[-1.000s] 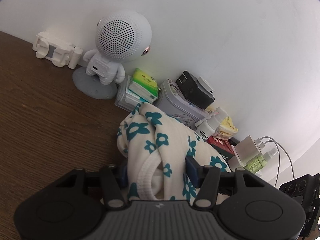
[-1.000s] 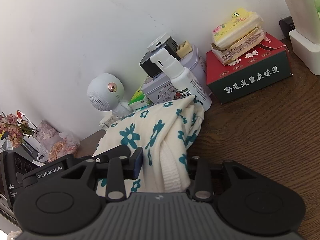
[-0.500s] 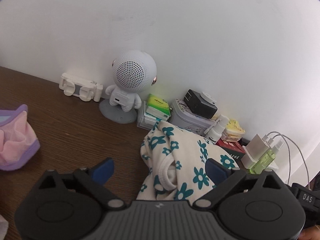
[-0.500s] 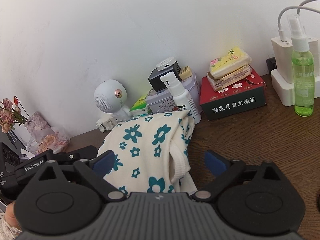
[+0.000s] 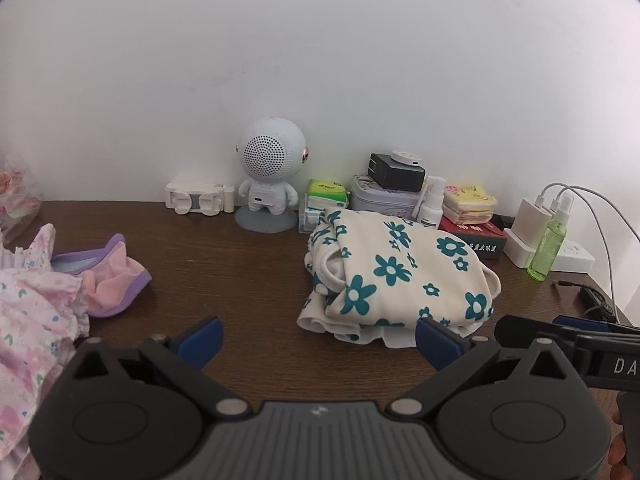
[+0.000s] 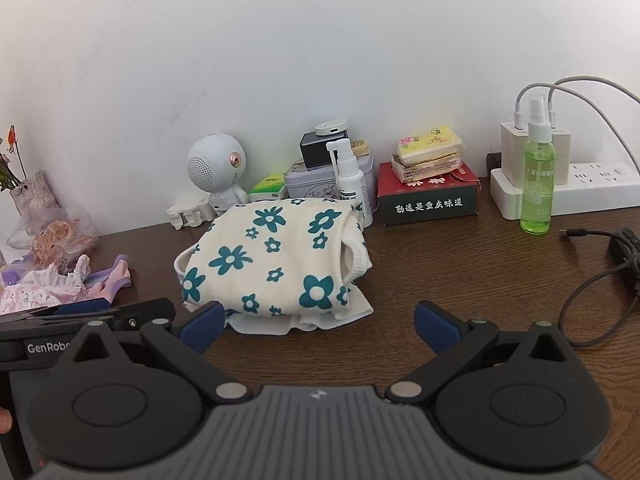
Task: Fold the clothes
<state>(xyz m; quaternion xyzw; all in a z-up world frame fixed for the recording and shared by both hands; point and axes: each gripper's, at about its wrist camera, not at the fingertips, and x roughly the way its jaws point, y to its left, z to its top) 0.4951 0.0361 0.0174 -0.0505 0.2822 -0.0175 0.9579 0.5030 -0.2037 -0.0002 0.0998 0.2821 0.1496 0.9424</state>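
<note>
At far left the pink clothes (image 5: 36, 312) lie loose on the counter (image 5: 248, 280); my left gripper (image 5: 318, 340) and right gripper (image 6: 316, 322) have let go, fingers wide; the folded floral garment (image 6: 272, 264) now rests by the wall clutter, so that piece looks done.

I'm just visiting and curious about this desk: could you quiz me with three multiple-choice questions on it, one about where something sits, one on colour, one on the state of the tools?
1. Where does the folded flowered garment lie?
A. on the wooden table
B. on a chair
C. in a basket

2. What colour is the liquid in the spray bottle?
A. red
B. green
C. blue

3. How do the left tool and right tool stand?
A. both open, holding nothing
B. both clamped on cloth
C. one holding a bottle

Answers: 1 A, wood shows around it; 2 B, clearly green; 3 A, fingers spread, nothing between.
</note>
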